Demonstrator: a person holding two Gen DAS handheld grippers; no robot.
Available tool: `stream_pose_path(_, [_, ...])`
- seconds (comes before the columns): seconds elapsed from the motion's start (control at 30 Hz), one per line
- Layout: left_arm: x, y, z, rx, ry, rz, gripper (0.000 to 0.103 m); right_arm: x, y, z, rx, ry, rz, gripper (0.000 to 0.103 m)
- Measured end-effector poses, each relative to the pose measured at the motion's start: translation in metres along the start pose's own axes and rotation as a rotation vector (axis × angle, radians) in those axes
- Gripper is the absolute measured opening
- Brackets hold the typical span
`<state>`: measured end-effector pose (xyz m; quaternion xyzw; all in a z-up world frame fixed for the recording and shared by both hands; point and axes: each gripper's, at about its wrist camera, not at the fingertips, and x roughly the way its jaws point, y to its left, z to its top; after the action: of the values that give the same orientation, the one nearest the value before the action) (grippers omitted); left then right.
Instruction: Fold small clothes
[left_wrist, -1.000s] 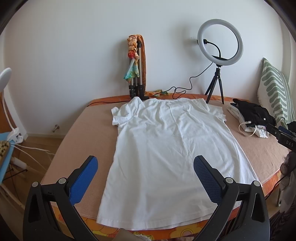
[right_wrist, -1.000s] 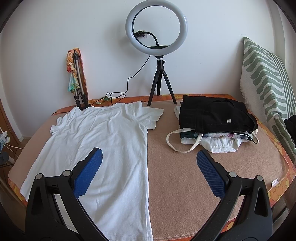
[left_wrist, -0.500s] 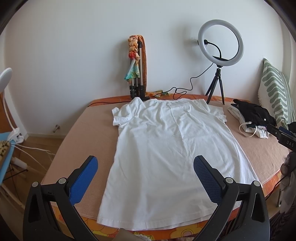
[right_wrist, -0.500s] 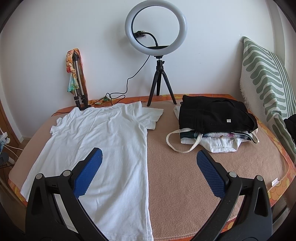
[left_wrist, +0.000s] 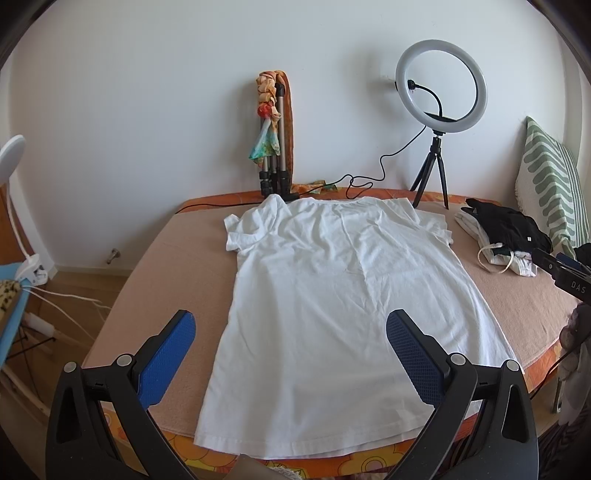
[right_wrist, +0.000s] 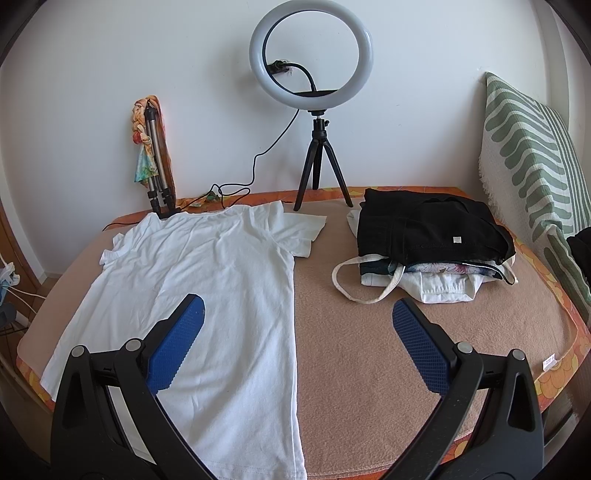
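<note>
We hold left gripper (left_wrist: 290, 349) and right gripper (right_wrist: 295, 338) spread wide, empty, above flat white T-shirt (left_wrist: 340, 295); bare blanket (right_wrist: 369, 350) beside right hem edge.

Ring light (right_wrist: 311, 55) on black tripod (right_wrist: 320, 162), bed's 12 o'clock edge, cable (right_wrist: 258, 162) trailing toward 10 o'clock. Folded tripod (right_wrist: 157, 162) with colourful scarf (right_wrist: 142, 147), leaning on wall (right_wrist: 110, 74) at 10 o'clock. Green-striped pillow (right_wrist: 532, 158), upright at 3 o'clock. Bed (right_wrist: 369, 350): tan blanket.

white wall (right_wrist: 110, 74), tan-covered bed (right_wrist: 369, 350), wooden floor (left_wrist: 74, 288)
</note>
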<state>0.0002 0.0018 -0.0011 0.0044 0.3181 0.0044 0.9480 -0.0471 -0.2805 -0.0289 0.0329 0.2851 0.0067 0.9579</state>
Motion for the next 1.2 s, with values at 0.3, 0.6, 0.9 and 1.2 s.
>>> stream_pose_path(0.3, [0.0000, 0.0003, -0.0004, -0.001, 0.001, 0.002, 0.103, -0.0004, -0.0001, 0.0001, 0.000, 0.001, 0.000, 0.103])
stream_pose_path(0.6, [0.0000, 0.0002, -0.0003, 0.000, 0.001, 0.002, 0.103, 0.0004, -0.0002, 0.0001, 0.001, 0.001, 0.000, 0.103])
stream_pose_path(0.9, [0.0001, 0.0001, -0.0002, 0.000, 0.000, 0.002, 0.103, 0.0008, 0.0011, -0.0002, -0.001, 0.000, -0.001, 0.103])
stream_pose_path(1.2, [-0.0003, 0.0096, -0.0002, -0.015, 0.005, 0.012, 0.103, 0.0003, 0.0061, -0.0018, 0.000, -0.002, 0.002, 0.103])
